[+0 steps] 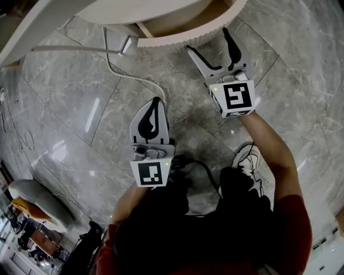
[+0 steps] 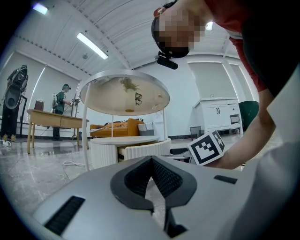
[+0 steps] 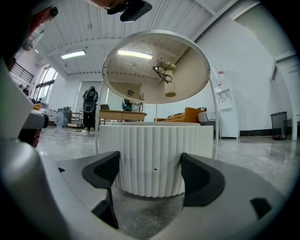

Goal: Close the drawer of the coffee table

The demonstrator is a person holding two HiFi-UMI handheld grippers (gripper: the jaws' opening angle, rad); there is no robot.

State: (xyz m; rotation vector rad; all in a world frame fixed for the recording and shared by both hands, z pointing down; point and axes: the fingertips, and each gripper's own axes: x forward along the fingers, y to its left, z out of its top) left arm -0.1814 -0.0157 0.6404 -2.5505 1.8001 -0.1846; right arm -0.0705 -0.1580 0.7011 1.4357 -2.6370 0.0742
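Drawer of coffee table stands pulled out, fluted front facing the person. Right gripper has jaws wide apart, empty, tips just at that front; contact unclear. Left gripper has jaws together, nothing held, over marble floor, back from the table. White cable lies on the floor.

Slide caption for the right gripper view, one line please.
Right hand-held gripper, jaws apart, faces the coffee table's ribbed white drawer front low over the marble floor.
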